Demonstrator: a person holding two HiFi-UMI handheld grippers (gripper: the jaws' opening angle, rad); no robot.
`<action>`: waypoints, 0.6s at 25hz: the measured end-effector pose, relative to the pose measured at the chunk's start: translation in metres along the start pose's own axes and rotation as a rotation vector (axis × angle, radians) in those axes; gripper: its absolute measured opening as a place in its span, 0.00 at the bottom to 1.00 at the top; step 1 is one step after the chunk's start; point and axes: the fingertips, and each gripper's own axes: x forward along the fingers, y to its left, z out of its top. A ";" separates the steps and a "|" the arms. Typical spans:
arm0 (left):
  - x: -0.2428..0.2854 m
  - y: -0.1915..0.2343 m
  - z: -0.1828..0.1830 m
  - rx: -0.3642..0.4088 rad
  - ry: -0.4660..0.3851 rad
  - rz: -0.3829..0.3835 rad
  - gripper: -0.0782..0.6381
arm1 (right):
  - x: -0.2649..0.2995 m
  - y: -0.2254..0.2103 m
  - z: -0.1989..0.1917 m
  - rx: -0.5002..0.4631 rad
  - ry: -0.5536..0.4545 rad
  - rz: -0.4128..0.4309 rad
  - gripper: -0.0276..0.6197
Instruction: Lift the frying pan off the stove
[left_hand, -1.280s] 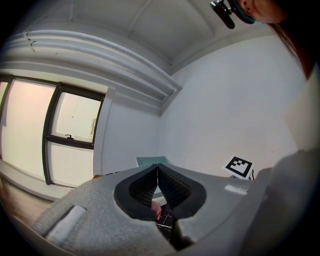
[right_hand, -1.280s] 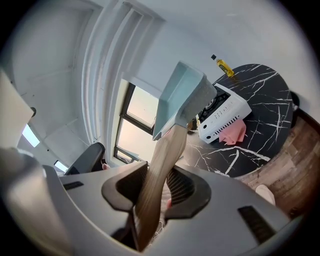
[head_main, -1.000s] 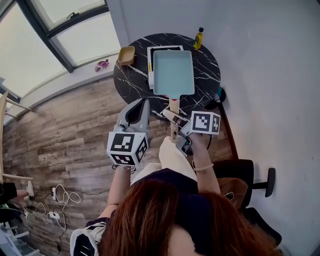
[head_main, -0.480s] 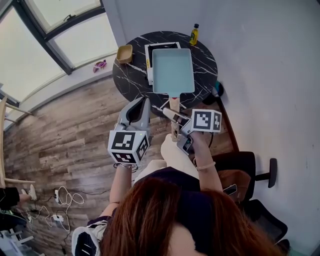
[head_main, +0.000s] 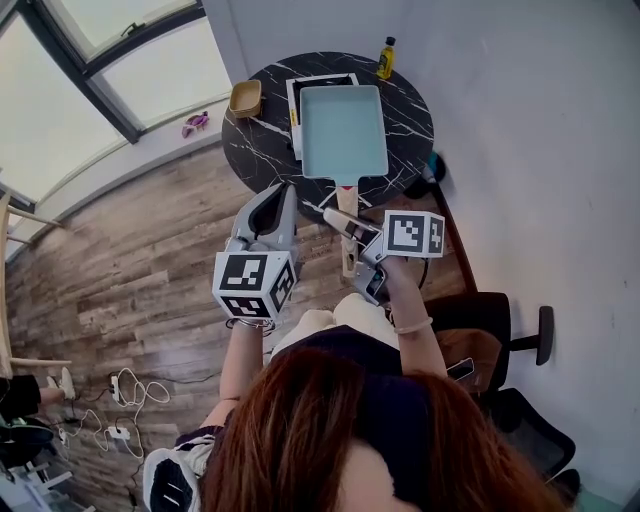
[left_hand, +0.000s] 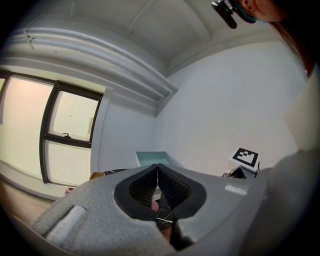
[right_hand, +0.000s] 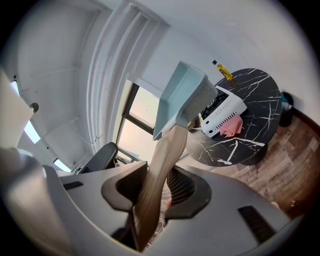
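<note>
Plainly, the round black table (head_main: 258, 152) stands far in the scene, its right side close to the white wall (head_main: 540, 150). Open room lies left and near, over the wooden floor (head_main: 150, 260). One office chair (head_main: 500, 345) narrows the near right.

One pale blue-green frying pan (head_main: 343, 130) lies over one white stove (head_main: 294, 100) in the middle of the table, covering all but the stove's left and far edges. From the right gripper view its base looks to be just above the stove top, though I cannot tell whether they touch. Its single wooden handle (head_main: 346, 200) runs out past the table's near rim, over the floor.

There are two grippers. The right gripper (right_hand: 150, 182) is clenched on the handle, with a pad on each side of the wood. The left gripper (head_main: 281, 198) sits just left of the handle, near the table's rim, with its jaws pressed together on nothing.

Also on the table are one yellow bottle (head_main: 385, 58) at the far edge, one tan bowl (head_main: 245, 98) at the left edge, and one pink cloth (right_hand: 231, 126) beside the stove.
</note>
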 end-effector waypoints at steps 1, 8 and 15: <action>0.000 0.000 -0.001 -0.002 0.002 0.001 0.13 | 0.000 0.000 -0.001 0.001 0.003 0.000 0.24; 0.005 -0.004 -0.001 -0.011 0.003 0.014 0.13 | -0.011 -0.002 -0.001 -0.001 0.012 -0.004 0.24; 0.010 -0.021 0.003 -0.017 0.002 0.030 0.13 | -0.030 0.001 -0.002 -0.003 0.037 0.005 0.24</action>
